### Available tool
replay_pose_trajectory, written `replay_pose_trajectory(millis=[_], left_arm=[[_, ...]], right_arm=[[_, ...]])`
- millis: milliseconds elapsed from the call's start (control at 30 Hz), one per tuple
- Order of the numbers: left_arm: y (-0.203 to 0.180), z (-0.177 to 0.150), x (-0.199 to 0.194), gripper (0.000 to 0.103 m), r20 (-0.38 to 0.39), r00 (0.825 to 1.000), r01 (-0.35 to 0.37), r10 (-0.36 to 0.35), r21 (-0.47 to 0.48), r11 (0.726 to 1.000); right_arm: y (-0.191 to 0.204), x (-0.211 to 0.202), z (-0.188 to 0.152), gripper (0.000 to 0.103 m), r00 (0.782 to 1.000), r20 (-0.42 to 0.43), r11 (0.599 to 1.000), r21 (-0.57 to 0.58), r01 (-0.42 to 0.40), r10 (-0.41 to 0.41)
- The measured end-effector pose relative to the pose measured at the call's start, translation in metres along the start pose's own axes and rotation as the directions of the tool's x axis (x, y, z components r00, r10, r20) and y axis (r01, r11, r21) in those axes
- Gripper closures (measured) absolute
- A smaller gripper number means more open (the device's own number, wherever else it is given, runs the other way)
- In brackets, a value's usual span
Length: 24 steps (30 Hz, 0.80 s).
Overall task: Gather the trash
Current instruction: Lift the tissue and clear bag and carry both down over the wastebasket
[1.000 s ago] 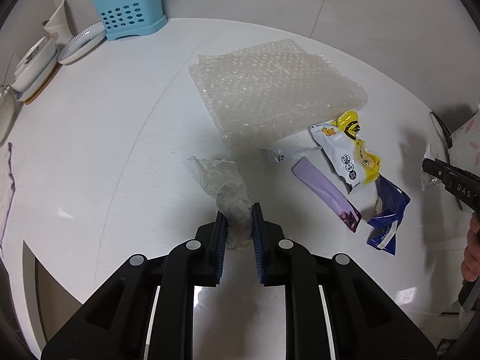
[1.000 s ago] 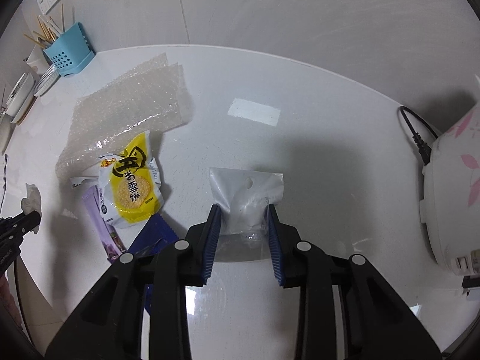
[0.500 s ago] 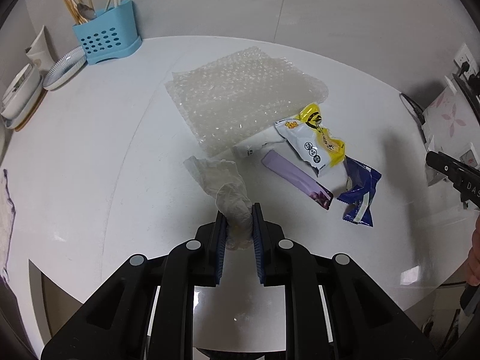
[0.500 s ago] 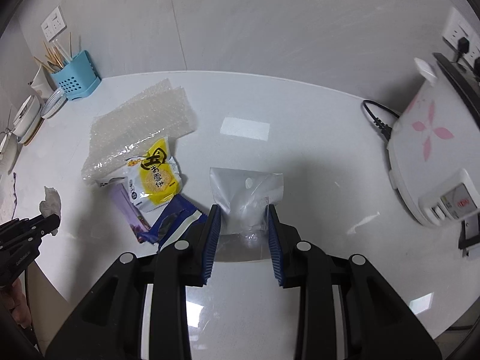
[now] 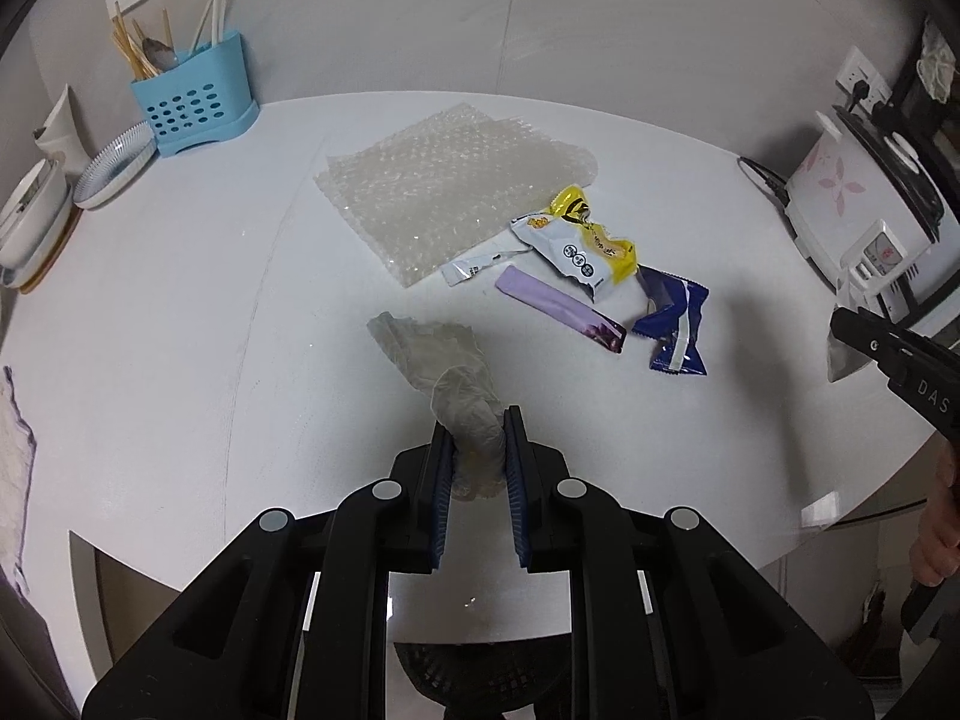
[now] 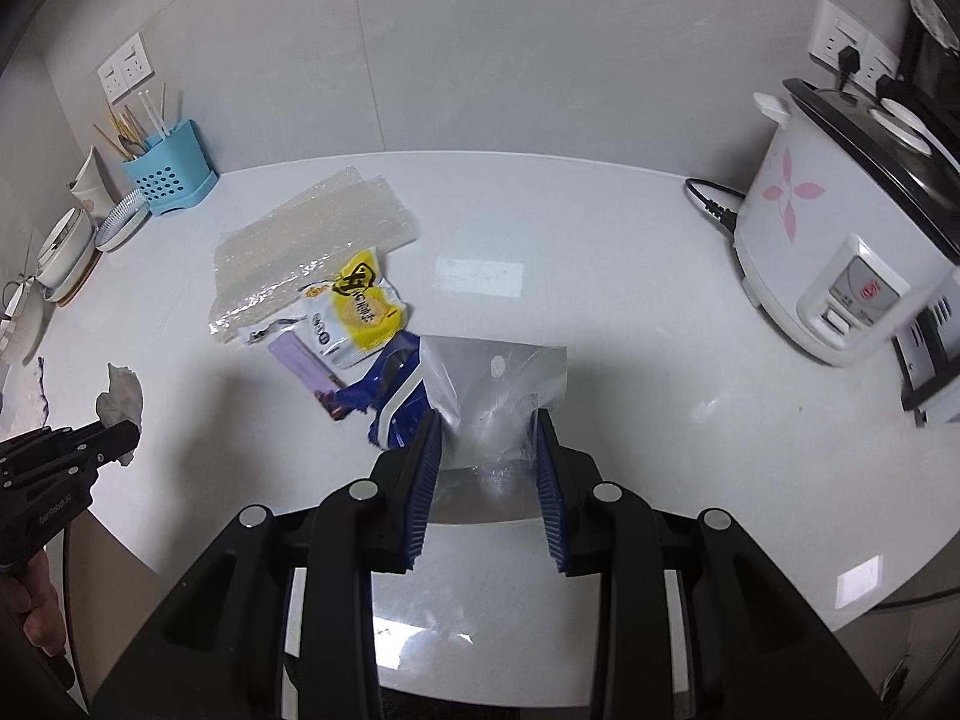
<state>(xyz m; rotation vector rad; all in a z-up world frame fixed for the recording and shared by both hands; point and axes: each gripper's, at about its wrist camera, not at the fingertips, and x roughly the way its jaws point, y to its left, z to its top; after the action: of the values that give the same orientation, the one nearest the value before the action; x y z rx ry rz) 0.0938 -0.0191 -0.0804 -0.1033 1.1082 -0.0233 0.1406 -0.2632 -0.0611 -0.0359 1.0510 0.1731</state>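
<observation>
Left gripper (image 5: 477, 438) pinches crumpled tissue (image 5: 447, 372), lifted off the white table (image 5: 180, 300). Left on table: bubble wrap (image 5: 456, 180), small sachet (image 5: 480, 262), purple stick pack (image 5: 564, 306), yellow snack wrapper (image 5: 585, 246), blue wrapper (image 5: 675, 324). Right gripper (image 6: 489, 450) clamps clear plastic bag (image 6: 495, 384). Judgement: 2 pieces held, 5 remaining; bin partly visible below table edge.

On the table (image 6: 630, 312), the bubble wrap (image 6: 312, 240) lies behind a cluster of snack wrappers (image 6: 360, 312). A utensil holder (image 6: 168, 180) and dishes (image 6: 120, 219) stand at the table's far left against the wall, and a rice cooker (image 6: 840, 228) stands at the right.
</observation>
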Motion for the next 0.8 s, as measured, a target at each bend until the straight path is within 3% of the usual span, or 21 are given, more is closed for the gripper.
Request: replay_pose_trajectory(millis=[533,800], left_arm=[[0.026,-0.079,-0.065,0.087,0.029,0.998,0.052,-0.054,0.076,0.996],[0.025,-0.121,-0.070,0.087,0.009,0.997,0.076,-0.077,0.096,0.992]], right_arm=[[0.066,-0.076,-0.086,0.074,0.996,0.088,1.000,0.000,0.011,-0.011],[0.091,-0.089,-0.131,0.074,0.997,0.083,1.000,-0.026,-0.004,0.006]])
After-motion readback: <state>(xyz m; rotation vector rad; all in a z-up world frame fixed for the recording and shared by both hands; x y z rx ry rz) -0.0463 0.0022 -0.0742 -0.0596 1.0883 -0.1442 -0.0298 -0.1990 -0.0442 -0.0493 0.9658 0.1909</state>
